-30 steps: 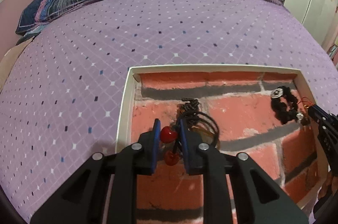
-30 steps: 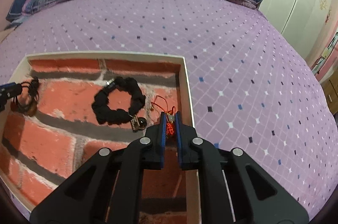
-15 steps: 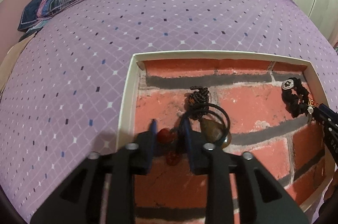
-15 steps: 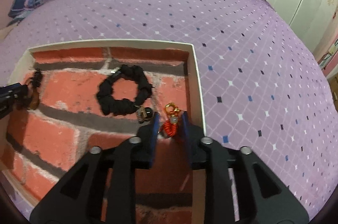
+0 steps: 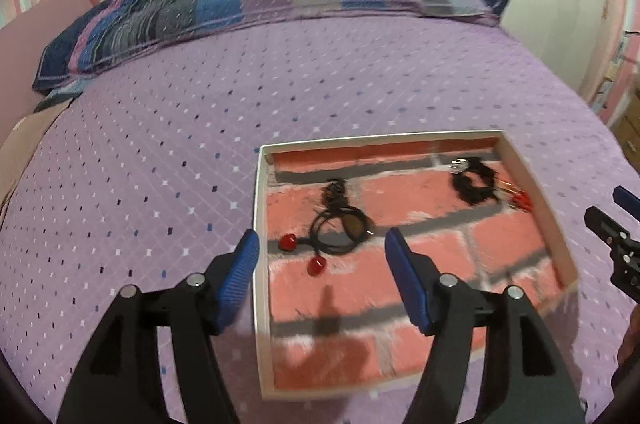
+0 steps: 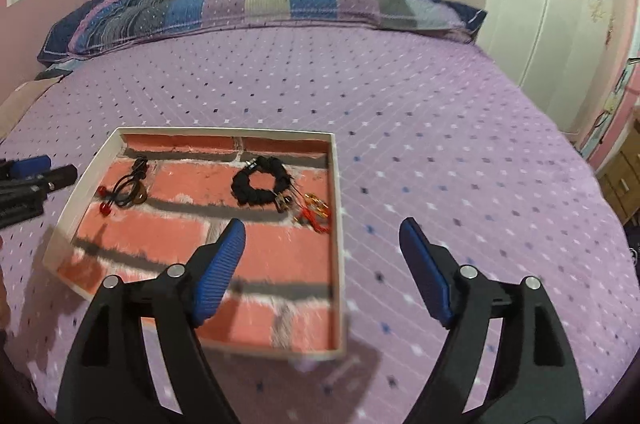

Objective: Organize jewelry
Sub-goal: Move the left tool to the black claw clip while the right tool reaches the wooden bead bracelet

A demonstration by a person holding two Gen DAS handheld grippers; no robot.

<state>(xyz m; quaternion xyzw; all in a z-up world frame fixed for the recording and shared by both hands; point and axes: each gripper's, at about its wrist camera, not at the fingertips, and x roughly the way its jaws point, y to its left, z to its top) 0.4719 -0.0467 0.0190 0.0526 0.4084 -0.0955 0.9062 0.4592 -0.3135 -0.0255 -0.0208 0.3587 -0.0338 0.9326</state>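
A shallow white tray with a brick-print floor lies on the purple bedspread. In its left part rests a black cord necklace with a brown pendant and two red beads. Toward the right lie a black bracelet and a red-and-gold charm. My left gripper hangs above the tray's left edge, jaws opening, nothing between them. My right gripper hovers over the tray's right rim, jaws opening too, holding nothing.
A striped patchwork pillow lies along the bed's far edge under a pink-striped wall. A white wardrobe stands at the right. The other gripper shows at each view's side edge.
Both grippers let go of their pieces, spread wide and rose back from the tray. The red beads and the red-gold charm now lie on the tray floor.
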